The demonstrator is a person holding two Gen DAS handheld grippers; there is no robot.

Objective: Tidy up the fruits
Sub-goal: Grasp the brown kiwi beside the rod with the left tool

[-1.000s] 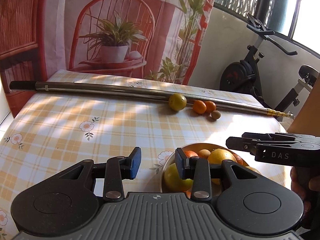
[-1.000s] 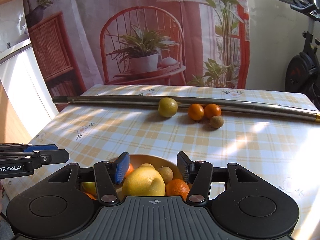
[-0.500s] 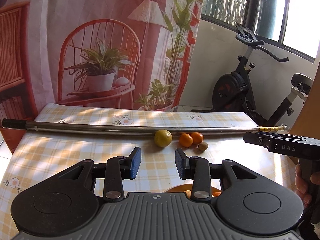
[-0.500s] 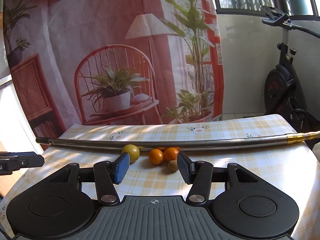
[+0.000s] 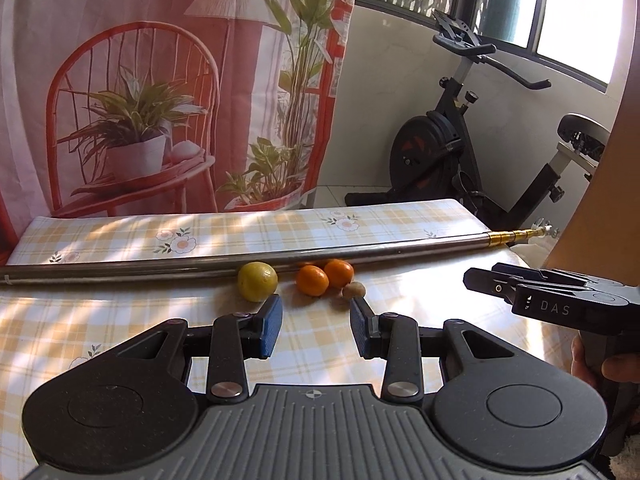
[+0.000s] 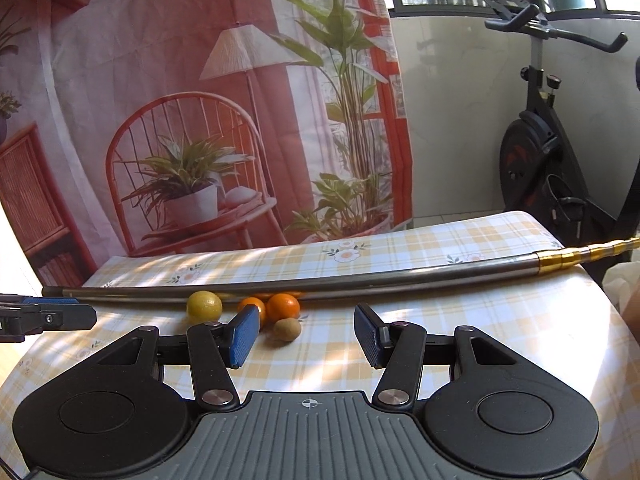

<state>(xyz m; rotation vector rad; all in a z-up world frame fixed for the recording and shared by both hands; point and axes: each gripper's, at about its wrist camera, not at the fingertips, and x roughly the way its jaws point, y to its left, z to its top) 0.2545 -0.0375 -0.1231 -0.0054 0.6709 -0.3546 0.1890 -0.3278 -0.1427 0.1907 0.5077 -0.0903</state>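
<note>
1. Right now both grippers hover empty above the checked tablecloth point(image 6: 460, 320): the left gripper point(image 5: 316, 330) and the right gripper point(image 6: 306, 334) each have their fingers spread.
2. Against the near side of the metal pole point(image 6: 360, 280) lie a lemon point(image 6: 204, 306), two oranges point(image 6: 283, 307) and a small brown fruit point(image 6: 286, 329).
3. Nearest the pole's fruits seems the right gripper: the brown fruit lies just ahead of its left finger, round, so no axis matters.

table point(image 5: 400, 220) carries a long pole point(image 5: 160, 266) lying crosswise near the far edge; just in front of it, left to right: lemon point(image 5: 257, 281), two oranges point(image 5: 312, 280) side by side, kiwi point(image 5: 353, 291) nearest the camera; exercise bike point(image 5: 460, 152) behind the table at right
</note>
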